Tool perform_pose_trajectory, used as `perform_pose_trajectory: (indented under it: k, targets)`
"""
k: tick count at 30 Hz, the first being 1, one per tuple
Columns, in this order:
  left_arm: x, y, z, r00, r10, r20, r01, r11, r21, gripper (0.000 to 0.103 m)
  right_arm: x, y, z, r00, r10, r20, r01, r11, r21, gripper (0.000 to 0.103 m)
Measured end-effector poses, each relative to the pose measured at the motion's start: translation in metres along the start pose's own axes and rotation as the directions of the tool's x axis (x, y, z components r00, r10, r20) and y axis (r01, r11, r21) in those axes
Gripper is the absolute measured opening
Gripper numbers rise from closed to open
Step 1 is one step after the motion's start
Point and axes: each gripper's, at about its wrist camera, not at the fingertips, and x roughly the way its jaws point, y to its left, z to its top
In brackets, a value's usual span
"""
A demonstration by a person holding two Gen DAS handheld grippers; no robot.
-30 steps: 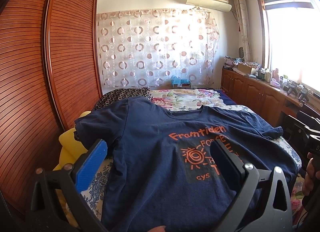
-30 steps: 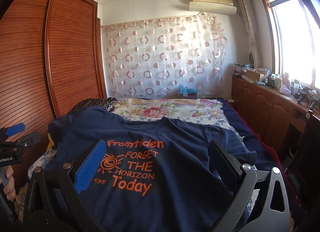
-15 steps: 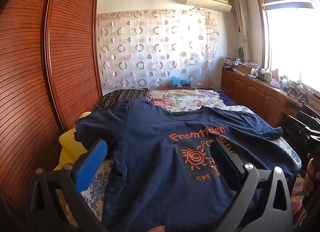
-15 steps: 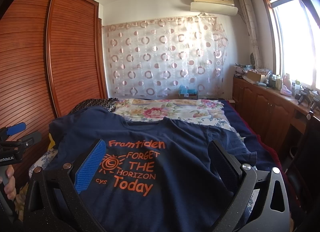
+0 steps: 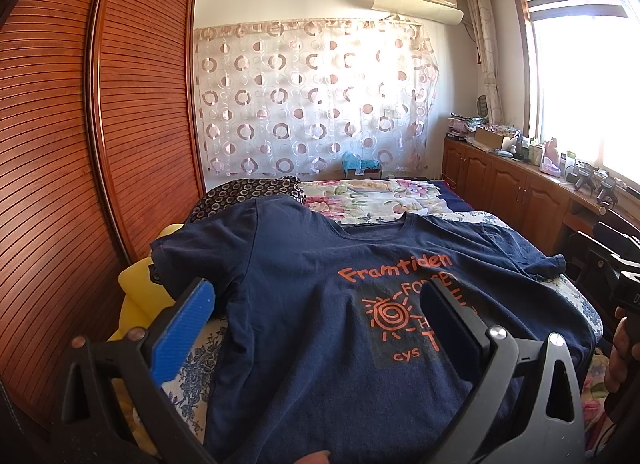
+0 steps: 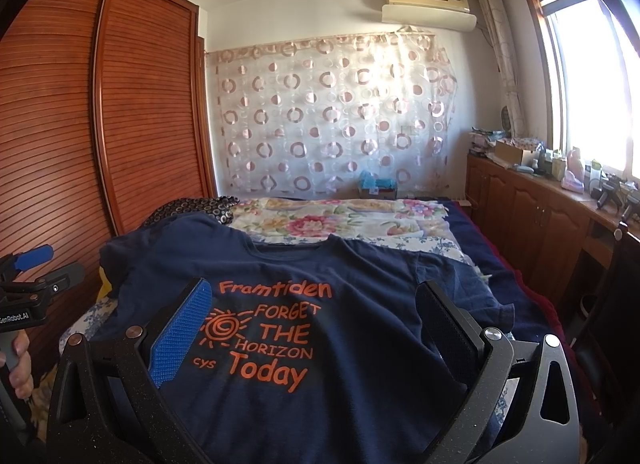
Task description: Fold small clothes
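I see one navy T-shirt (image 6: 344,304) spread flat, print up, on the bed (image 6: 360,220). My two claws, left claw (image 5: 316,316) and right claw (image 6: 316,316), hang released above it, grasping nothing.

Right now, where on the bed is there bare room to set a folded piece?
Free: the floral quilt beyond the navy printed T-shirt's collar, right of the dark ring-patterned pillow. Crowded: the shirt fills the near bed, sleeves reaching both edges.

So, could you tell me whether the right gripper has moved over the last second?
Yes: the right gripper tilted slightly up; the air conditioner sits lower in its view.
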Motion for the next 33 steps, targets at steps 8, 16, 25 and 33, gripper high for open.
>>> perform_pose_trajectory:
  k: [8, 16, 25, 33]
  targets:
    - [0.0, 0.0, 0.0, 1.0, 0.001, 0.0, -0.001, 1.0, 0.0, 0.103, 0.0, 0.001, -0.001, 1.0, 0.001, 0.0, -0.001, 1.0, 0.0, 0.103]
    - [0.003, 0.005, 0.0, 1.0, 0.001, -0.018, -0.001, 1.0, 0.001, 0.103, 0.007, 0.006, -0.004, 1.0, 0.024, -0.015, -0.024, 1.0, -0.002, 0.103]
    - [0.022, 0.055, -0.017, 0.998, 0.005, -0.062, -0.007, 0.999, -0.038, 0.103, 0.032, 0.029, -0.017, 0.99, 0.121, -0.076, -0.123, 0.992, -0.03, 0.103]
    - [0.048, 0.122, -0.032, 0.992, 0.04, -0.118, -0.051, 0.995, -0.086, 0.103, 0.066, 0.065, -0.026, 0.97, 0.203, -0.135, -0.216, 0.972, -0.09, 0.103]
